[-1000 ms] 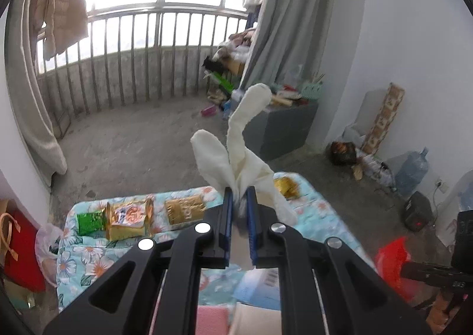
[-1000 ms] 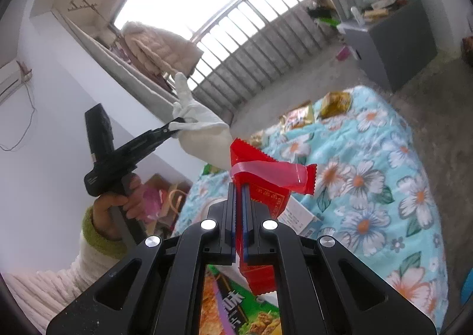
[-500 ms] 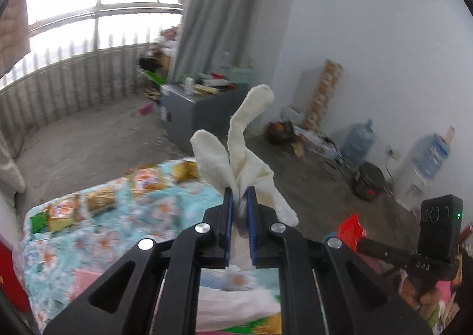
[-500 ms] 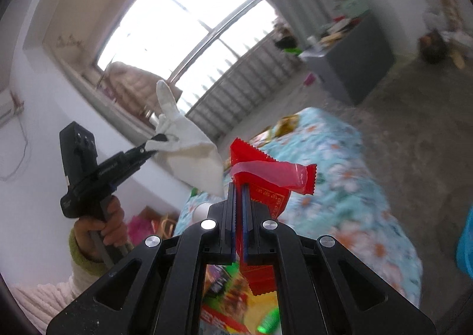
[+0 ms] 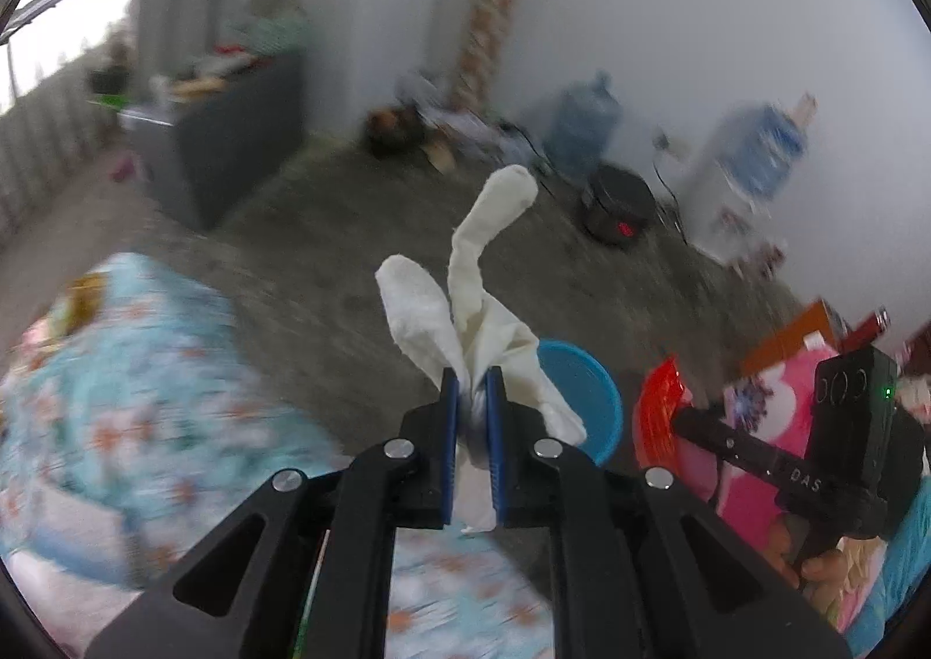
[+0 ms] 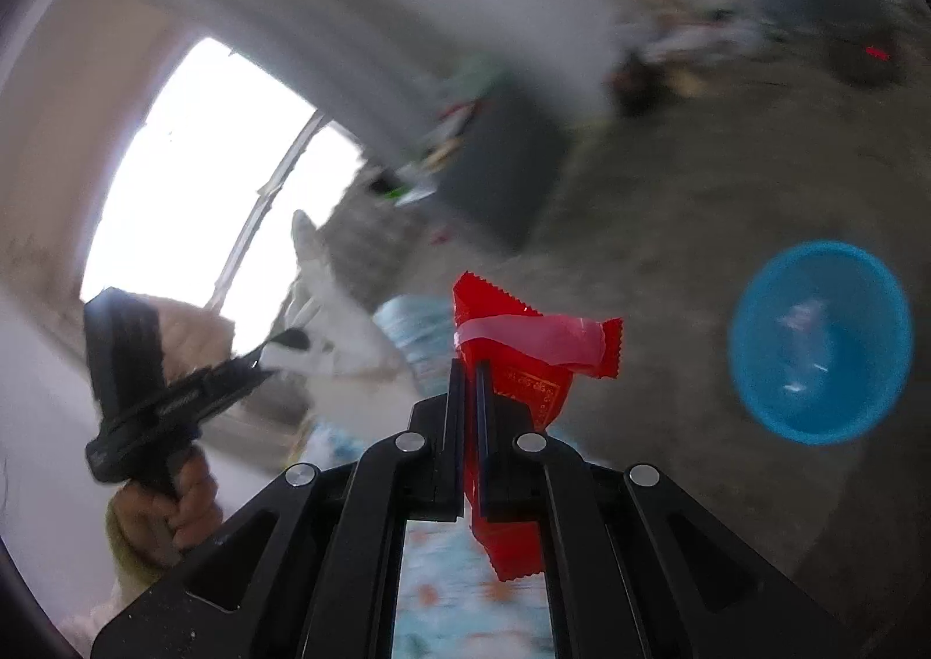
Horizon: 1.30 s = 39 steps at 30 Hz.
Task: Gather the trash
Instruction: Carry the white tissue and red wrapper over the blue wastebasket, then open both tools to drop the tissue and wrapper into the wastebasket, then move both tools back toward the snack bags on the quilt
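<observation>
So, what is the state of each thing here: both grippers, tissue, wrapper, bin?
Left gripper: shut on the tissue.
Tissue: crumpled, held off the floor.
Right gripper: shut on the wrapper.
Wrapper: folded over, pinched between the fingers.
Bin: upright on the floor, some scraps inside.

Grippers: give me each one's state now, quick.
Left gripper: shut on the white tissue.
Right gripper: shut on the red wrapper.

Window (image 6: 198, 182) glare, heavy motion blur, fisheye
</observation>
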Motion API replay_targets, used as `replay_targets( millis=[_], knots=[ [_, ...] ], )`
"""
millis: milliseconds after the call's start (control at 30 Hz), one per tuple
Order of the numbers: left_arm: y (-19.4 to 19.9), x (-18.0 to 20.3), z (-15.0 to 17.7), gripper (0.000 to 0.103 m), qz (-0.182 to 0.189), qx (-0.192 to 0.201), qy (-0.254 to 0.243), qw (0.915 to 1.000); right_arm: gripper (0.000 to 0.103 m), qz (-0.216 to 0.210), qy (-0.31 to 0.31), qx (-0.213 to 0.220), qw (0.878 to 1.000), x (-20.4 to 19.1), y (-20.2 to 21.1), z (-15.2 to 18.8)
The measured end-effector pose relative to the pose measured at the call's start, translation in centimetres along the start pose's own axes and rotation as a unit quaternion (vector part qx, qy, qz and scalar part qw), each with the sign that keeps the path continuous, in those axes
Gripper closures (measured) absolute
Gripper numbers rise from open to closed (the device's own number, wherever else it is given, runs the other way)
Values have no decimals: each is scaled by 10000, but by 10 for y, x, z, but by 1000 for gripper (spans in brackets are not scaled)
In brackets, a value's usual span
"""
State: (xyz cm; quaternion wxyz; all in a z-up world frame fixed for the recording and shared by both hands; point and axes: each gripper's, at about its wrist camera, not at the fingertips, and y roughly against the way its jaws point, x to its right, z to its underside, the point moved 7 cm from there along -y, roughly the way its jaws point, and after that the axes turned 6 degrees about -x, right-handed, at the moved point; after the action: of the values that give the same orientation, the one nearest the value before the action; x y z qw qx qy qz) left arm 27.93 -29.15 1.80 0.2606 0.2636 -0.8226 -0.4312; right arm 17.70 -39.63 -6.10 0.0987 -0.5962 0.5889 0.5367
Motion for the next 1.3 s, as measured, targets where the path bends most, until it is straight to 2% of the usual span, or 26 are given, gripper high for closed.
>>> replay_targets(
  millis=[33, 67, 133, 167, 233, 267, 433, 467, 500, 533, 567, 600, 667, 733, 833, 1000, 1067, 1133, 1167, 1233, 1300],
  knots=[
    [-18, 14, -2, 94, 50, -138, -63, 9999, 101, 71, -210, 28, 9998, 16, 3, -2],
    [-37, 27, -4, 94, 102, -277, -132, 9995, 101, 194, -643, 94, 9977, 50, 9, -7],
    [-77, 52, -5, 93, 208, -589, -265, 9977, 101, 362, -1017, 116, 9941, 82, 12, -12],
    [-95, 62, -4, 93, 243, -733, -321, 9965, 101, 362, -1017, 116, 9941, 82, 12, -12],
    [-134, 82, -1, 93, 285, -1024, -439, 9934, 101, 483, -1553, 129, 9866, 126, 8, -20],
    [-150, 92, 0, 93, 292, -1119, -495, 9921, 100, 483, -1553, 129, 9866, 126, 8, -20],
    [-222, 124, 1, 90, 405, -1433, -561, 9873, 93, 563, -2106, 77, 9759, 180, -14, -45],
    [-233, 128, -1, 82, 452, -1453, -565, 9867, 82, 620, -2161, 55, 9744, 187, -20, -50],
    [-244, 126, 0, 68, 443, -1473, -546, 9866, 74, 820, -2311, -66, 9694, 211, -33, -55],
    [-250, 125, -2, 62, 401, -1483, -484, 9869, 64, 820, -2311, -66, 9694, 211, -33, -55],
    [-254, 125, -3, 56, 377, -1489, -406, 9873, 59, 975, -2422, -175, 9652, 226, -42, -54],
    [-258, 126, -3, 54, 407, -1495, -334, 9874, 58, 1066, -2482, -256, 9625, 232, -50, -55],
    [-258, 131, -3, 50, 460, -1486, -334, 9873, 53, 1316, -2663, -434, 9539, 255, -61, -49],
    [-248, 131, -4, 47, 485, -1362, -400, 9887, 51, 1356, -2686, -429, 9527, 258, -61, -46],
    [-231, 129, -5, 45, 469, -1194, -439, 9908, 46, 1341, -2654, -312, 9542, 256, -59, -37],
    [-199, 129, -12, 44, 480, -931, -461, 9934, 46, 1362, -2491, -110, 9588, 241, -55, -35],
    [-180, 127, -17, 44, 419, -748, -501, 9951, 44, 1342, -2340, 29, 9629, 226, -45, -35],
    [-150, 119, -25, 41, 268, -349, -467, 9979, 42, 1396, -2082, 181, 9679, 207, -33, -35],
    [-136, 116, -27, 37, 201, -156, -437, 9987, 41, 1463, -1934, 240, 9699, 196, -28, -35],
    [-100, 106, -32, 32, 29, 222, -324, 9992, 35, 1892, -1225, 455, 9732, 149, -16, -34],
    [-69, 95, -30, 29, -62, 431, -221, 9988, 30, 1998, -1037, 511, 9730, 137, -15, -34]
  ],
)
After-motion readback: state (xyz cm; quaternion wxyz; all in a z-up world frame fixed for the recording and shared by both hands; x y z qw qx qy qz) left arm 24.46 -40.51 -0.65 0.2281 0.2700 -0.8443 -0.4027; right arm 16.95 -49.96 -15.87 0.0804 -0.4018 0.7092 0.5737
